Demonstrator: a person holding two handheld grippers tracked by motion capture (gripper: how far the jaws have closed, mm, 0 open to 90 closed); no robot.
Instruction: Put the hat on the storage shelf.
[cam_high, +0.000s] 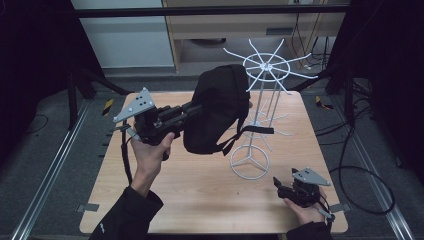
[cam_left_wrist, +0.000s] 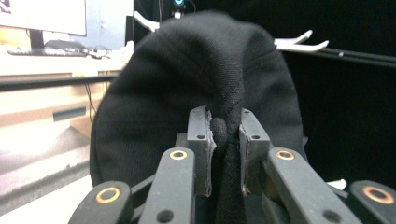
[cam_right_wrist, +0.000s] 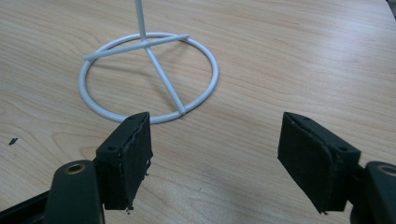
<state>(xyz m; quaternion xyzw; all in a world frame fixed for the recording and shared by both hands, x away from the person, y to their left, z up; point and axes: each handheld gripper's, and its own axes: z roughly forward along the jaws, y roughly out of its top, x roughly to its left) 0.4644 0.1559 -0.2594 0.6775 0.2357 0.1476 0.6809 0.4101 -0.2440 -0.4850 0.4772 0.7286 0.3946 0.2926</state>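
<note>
A black cap (cam_high: 216, 107) hangs in the air over the middle of the table, its strap dangling beside a white wire rack (cam_high: 260, 90). My left gripper (cam_high: 192, 109) is shut on the cap's edge; in the left gripper view a fold of the black cap (cam_left_wrist: 196, 84) is pinched between the pads of that left gripper (cam_left_wrist: 224, 140). My right gripper (cam_high: 278, 184) rests low at the table's front right, open. In the right gripper view the right gripper (cam_right_wrist: 215, 154) stands wide with nothing between its pads, just short of the rack's ring base (cam_right_wrist: 149, 77).
The wooden table (cam_high: 200, 190) has bare surface in front and to the left. The rack's ring base (cam_high: 249, 162) stands right of centre, its spoked top (cam_high: 267, 66) reaching above the far edge. Cables (cam_high: 360, 170) lie on the floor to the right.
</note>
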